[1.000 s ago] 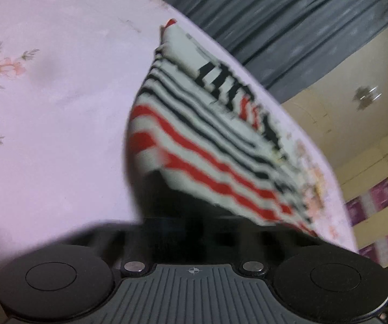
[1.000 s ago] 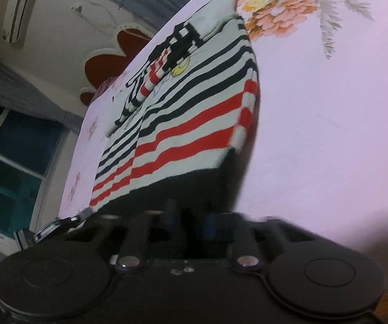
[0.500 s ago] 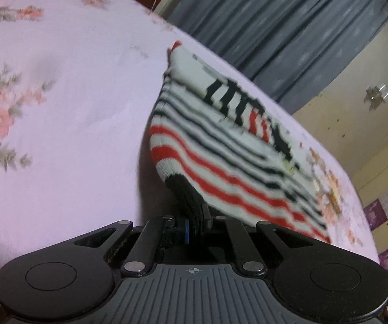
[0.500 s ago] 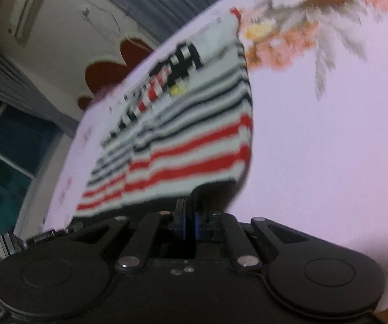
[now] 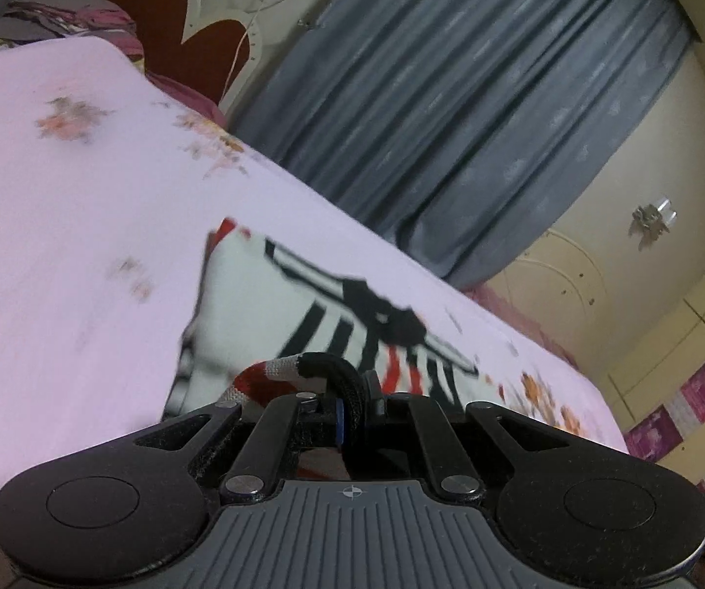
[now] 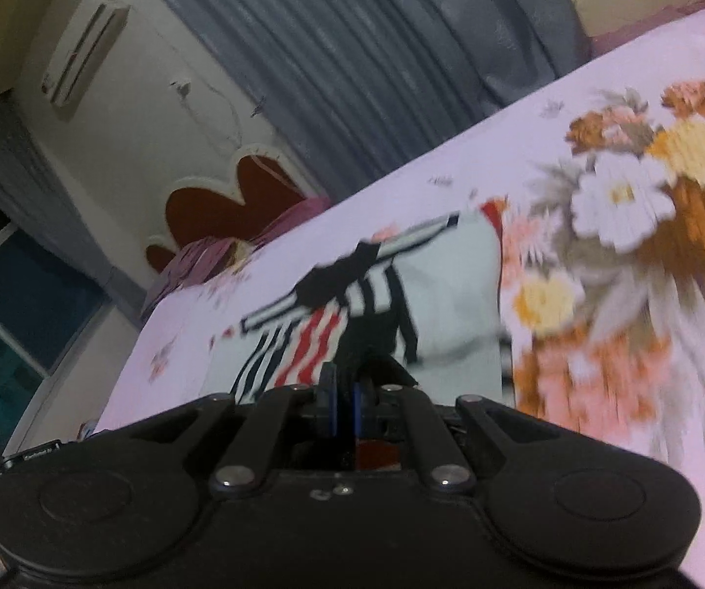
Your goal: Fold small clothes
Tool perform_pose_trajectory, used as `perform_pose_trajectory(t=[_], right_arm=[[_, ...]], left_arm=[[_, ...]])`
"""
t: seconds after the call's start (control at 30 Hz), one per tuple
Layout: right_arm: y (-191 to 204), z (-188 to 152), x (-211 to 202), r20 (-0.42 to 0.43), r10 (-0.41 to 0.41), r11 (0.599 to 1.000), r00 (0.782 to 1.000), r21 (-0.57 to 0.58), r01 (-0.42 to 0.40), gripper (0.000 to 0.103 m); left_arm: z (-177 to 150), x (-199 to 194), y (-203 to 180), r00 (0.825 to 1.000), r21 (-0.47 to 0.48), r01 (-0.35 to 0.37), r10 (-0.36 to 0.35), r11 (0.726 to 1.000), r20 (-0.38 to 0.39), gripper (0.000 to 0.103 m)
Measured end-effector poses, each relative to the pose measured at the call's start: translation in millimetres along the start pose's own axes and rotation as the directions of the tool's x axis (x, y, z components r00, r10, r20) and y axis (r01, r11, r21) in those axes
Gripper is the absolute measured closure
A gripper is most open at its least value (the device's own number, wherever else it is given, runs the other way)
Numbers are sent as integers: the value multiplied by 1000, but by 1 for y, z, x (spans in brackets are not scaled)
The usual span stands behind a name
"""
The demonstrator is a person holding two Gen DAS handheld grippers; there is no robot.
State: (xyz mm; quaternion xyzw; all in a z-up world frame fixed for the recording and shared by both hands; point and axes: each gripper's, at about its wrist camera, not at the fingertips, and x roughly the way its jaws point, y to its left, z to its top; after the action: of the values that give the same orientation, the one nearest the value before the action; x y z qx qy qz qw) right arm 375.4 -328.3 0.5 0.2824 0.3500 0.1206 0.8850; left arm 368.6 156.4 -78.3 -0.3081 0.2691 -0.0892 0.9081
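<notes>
- Left gripper (image 5: 350, 405), black with blue-edged pads, is pinched tight on a rolled black-and-red hem of the small white knitted garment with black and red stripes (image 5: 274, 294).
- Right gripper (image 6: 345, 400), jaws nearly together, has dark cloth of the same striped garment (image 6: 450, 289) bunched at its tips; whether the pads really bite it, I cannot tell.
- Garment lies on the pale pink bedsheet with printed flowers (image 5: 58, 245), its long axis running away from both cameras toward the far edge of the bed; a red-trimmed end points that way.
- Knit looks soft and ribbed at the hem, blurred elsewhere.
- Big orange, white and yellow blossom print (image 6: 647, 186) sits just beside the garment's right edge.
- Grey pleated curtains (image 5: 450, 98) hang behind the bed.
- Dark red scalloped headboard (image 6: 225, 206), crumpled purple bedding (image 6: 205, 260) before it.
- White wall air conditioner (image 6: 82, 44) up high; cream walls.
</notes>
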Motion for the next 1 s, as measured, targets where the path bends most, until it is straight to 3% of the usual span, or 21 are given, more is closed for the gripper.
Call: perform_pose_trajectory(t=[0.27,0.5,0.63,0.7,0.73,0.77,0.8,0.83,0.93,1.0], right_arm=[[-19,72,97,-22,-42,997,999,57,43,97],[-50,92,177,-119,-86,989,989,111,99,97],[-66,97,207,-151,-88,981,985,159,112,97],[-76,99,218,-156,-57,976,986,198,88,93],[-81,99,222,-140,-26,972,990,227,58,85],[-85,100,224,-118,-22,968,993,245,51,70],[-86,101,225,-89,-44,966,995,249,65,60],[-87,102,224,-59,-68,965,996,250,81,42],[-85,105,222,-9,-59,968,998,246,59,47],[-80,107,217,-2,-61,976,998,207,60,53]], left_arm=[[67,119,3,996,-3,-37,36,999,-78,97],[80,205,26,969,4,-94,92,996,-227,97],[82,232,34,972,-5,-44,42,999,-233,97],[82,241,37,977,-40,17,-25,999,-211,97],[82,245,41,977,-74,45,-60,996,-204,78],[82,249,44,978,-102,70,-88,992,-187,59],[81,249,44,983,-111,78,-95,991,-155,20],[81,247,44,990,-106,81,-92,991,-103,10],[85,248,45,991,-121,112,-119,986,-53,11],[89,250,38,996,-29,45,-47,999,-69,11]])
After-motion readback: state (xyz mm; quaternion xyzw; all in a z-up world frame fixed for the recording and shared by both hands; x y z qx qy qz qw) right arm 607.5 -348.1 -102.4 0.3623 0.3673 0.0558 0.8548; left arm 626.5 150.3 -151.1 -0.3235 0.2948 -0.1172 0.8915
